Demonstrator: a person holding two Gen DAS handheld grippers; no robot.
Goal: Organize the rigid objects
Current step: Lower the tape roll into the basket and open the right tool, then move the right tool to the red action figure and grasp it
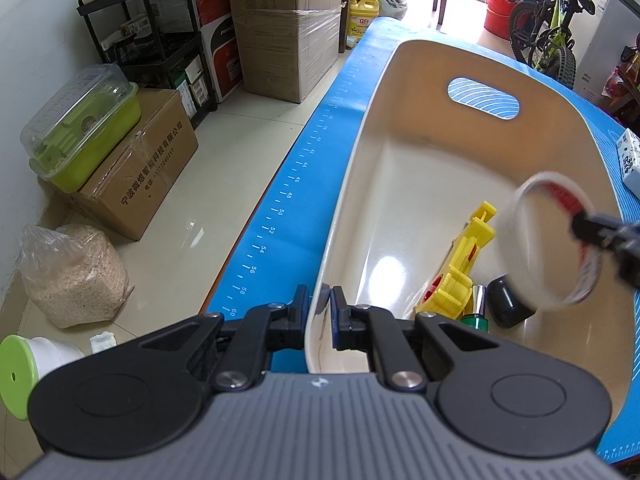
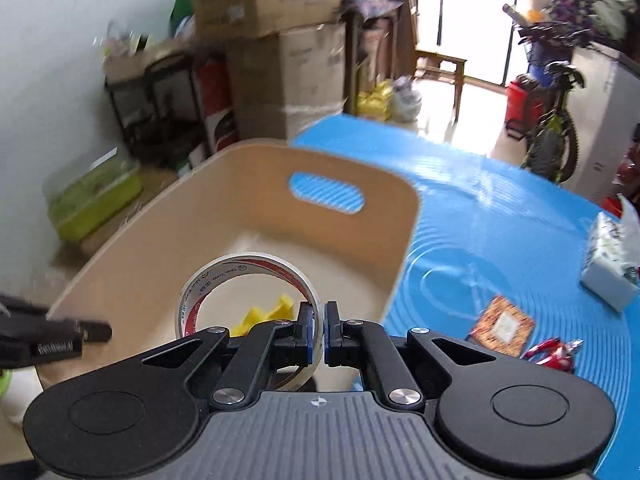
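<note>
Pinching the wall of a tape roll (image 2: 248,300) between nearly closed pads: right gripper (image 2: 319,334), one finger inside the ring, the other outside. Roll upright on edge, its hole facing across the fingers, bulk of the ring to the left of the grip and a little ahead. Hanging over the cream bin (image 2: 168,232), clear of its floor as far as can be judged, with something yellow showing through the ring below.

Clamped on the bin's near rim: left gripper (image 1: 320,312), pads almost together with the thin wall between them, one finger outside over the blue mat (image 1: 288,200), the other inside. Ahead and to the right of these fingers, on the bin floor: a yellow toy (image 1: 460,272), long axis running away from the fingers, then a black cap (image 1: 510,306) and a small green and silver piece (image 1: 476,312) beside it. Further right, above these, the same roll, blurred.

Next move, judged: lowering and letting go, straight down from the right fingers, best onto bare floor ahead of the toy. Left fingers nearer the contents but busy steadying the bin. Still out on the mat, right of the right fingers: a tissue pack (image 2: 608,264), a patterned card (image 2: 502,326), a red figure (image 2: 554,354).
</note>
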